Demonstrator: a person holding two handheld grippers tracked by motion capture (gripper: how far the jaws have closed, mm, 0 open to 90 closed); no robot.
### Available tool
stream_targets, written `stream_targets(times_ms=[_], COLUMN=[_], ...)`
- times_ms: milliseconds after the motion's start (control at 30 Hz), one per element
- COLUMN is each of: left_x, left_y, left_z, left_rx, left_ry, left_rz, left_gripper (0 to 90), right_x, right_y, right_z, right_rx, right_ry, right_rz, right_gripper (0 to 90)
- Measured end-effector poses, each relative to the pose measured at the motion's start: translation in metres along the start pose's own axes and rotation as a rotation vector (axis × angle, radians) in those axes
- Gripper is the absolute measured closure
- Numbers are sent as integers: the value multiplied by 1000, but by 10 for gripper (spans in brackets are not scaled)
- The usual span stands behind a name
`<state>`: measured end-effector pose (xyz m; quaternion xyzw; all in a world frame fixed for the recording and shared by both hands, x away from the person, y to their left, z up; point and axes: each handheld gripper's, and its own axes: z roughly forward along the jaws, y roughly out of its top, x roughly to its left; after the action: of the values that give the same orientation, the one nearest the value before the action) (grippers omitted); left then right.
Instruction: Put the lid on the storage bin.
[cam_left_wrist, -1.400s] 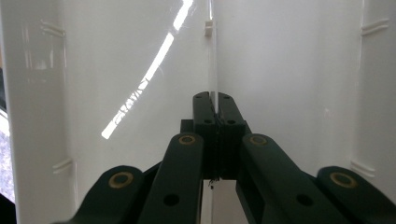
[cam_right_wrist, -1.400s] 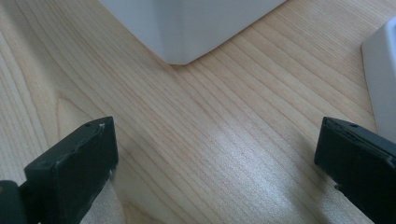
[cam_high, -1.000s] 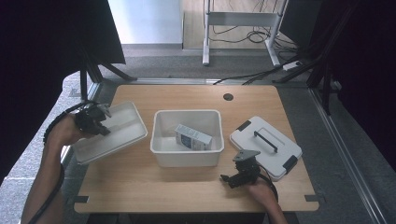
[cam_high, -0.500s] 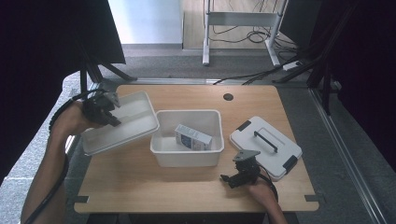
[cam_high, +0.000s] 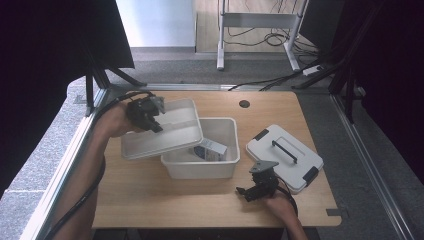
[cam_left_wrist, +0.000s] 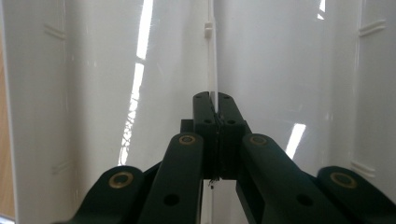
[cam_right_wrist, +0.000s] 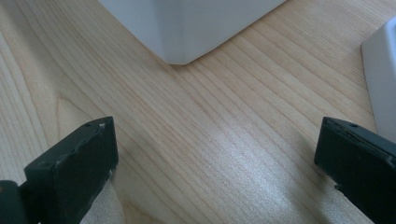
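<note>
Both my grippers differ: left gripper (cam_high: 150, 116) clamps the white tray's (cam_high: 165, 135) rim, tray half-hiding the bin (cam_high: 200, 167) and its carton (cam_high: 211, 150); right gripper (cam_high: 252, 190) gapes empty.

I'm looking down on a light wooden desk (cam_high: 165, 200) standing on grey speckled floor (cam_high: 30, 165); black curtains (cam_high: 45, 45) hang either side, and cables (cam_high: 260, 20) trail under a white metal frame (cam_high: 260, 20) beyond.
</note>
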<state>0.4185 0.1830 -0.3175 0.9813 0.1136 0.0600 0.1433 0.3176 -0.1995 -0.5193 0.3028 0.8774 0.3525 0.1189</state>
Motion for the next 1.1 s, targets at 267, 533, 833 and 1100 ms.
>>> stream_targets(times_ms=[267, 533, 833, 1100], left_x=[-7, -14, -14, -14], left_y=[46, 82, 93, 91], left_z=[23, 49, 76, 82], left_rx=[5, 11, 28, 27], left_ry=[-33, -55, -82, -90], left_rz=[109, 183, 187, 158], left_gripper=[889, 888, 888, 885], right_x=[0, 0, 0, 0], right_y=[0, 0, 0, 0], right_z=[0, 0, 0, 0], right_rx=[-1, -1, -2, 0], right_ry=[0, 0, 0, 1], right_rz=[-1, -2, -2, -1], right_gripper=[0, 0, 0, 0])
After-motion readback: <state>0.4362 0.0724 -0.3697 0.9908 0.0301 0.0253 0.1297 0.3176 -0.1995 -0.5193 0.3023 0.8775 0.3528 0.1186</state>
